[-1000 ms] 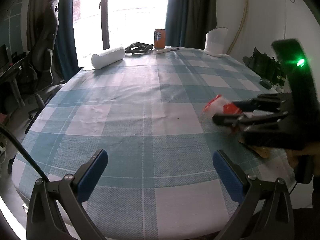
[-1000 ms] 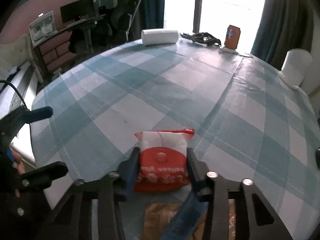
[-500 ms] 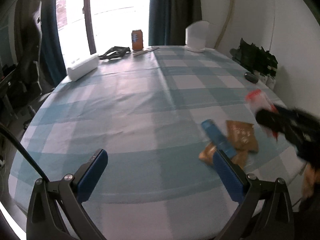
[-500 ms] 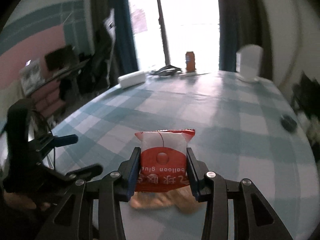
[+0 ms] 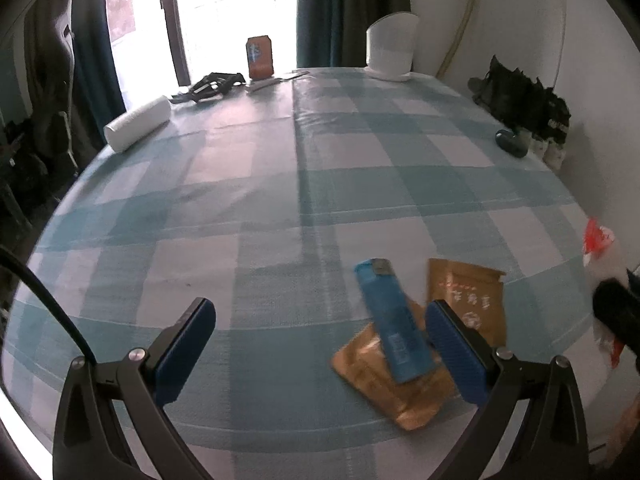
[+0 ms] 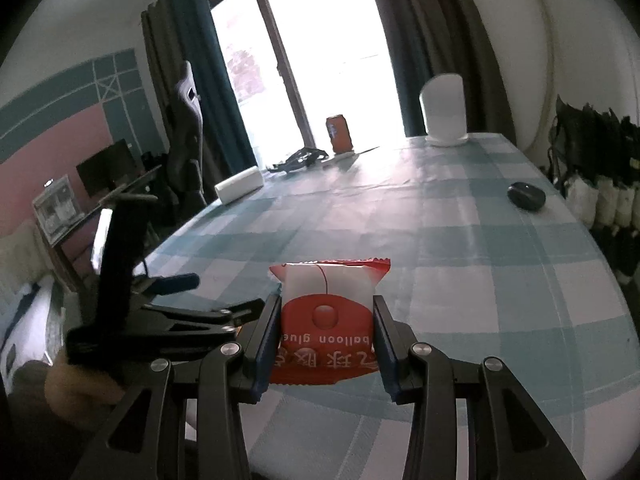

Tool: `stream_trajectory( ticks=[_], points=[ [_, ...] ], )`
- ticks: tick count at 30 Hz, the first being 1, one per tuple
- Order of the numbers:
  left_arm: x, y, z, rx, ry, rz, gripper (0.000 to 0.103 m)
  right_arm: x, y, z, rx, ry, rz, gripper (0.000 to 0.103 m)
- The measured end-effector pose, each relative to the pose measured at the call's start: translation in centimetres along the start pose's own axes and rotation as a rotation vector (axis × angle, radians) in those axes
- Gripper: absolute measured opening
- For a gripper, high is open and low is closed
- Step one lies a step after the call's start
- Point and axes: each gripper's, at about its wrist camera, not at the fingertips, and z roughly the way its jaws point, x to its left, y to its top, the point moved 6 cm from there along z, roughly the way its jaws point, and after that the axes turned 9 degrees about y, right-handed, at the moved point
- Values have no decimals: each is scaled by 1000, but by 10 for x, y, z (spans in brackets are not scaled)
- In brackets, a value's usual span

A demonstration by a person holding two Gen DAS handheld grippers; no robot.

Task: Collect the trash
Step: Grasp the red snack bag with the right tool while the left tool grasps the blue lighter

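Left wrist view: the left gripper (image 5: 320, 344) hangs over a table (image 5: 280, 184) covered in a blue-and-white checked cloth, its blue-padded jaws spread wide and gripping nothing. Just ahead of its right finger, a blue lighter (image 5: 394, 320) lies slanted across a brown foil packet (image 5: 384, 384), with a second brown sachet (image 5: 468, 300) just beside it. At the frame's right edge, the red-and-white snack packet (image 5: 598, 240) shows, blurred, in the right gripper. At the table's far end stand an orange drink can (image 5: 260, 57) and a white cylindrical container (image 5: 391, 50); a white roll (image 5: 138, 128) lies at the left edge, and a dark computer mouse (image 5: 511, 143) sits near the wall.

Right wrist view: the right gripper (image 6: 326, 340) is clamped on the red-and-white snack packet (image 6: 326, 320), one pad pressed to each side, the packet upright and clear of the table (image 6: 460, 240). To the left, the left gripper (image 6: 208, 300) appears side-on with its jaws apart, a hand (image 6: 72, 388) beneath it. The can (image 6: 340, 133), container (image 6: 443, 109), roll (image 6: 239, 185) and mouse (image 6: 526, 196) sit beyond on the cloth.
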Motion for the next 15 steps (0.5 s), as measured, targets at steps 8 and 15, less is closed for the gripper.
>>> stream_trajectory(
  ticks=[8, 15],
  points=[
    [-8, -1, 11, 25, 36, 15, 102, -2, -3, 0, 3, 15, 13, 42],
    [-4, 1, 9, 3, 40, 13, 91, -5, -4, -1, 2, 19, 22, 42]
  ],
)
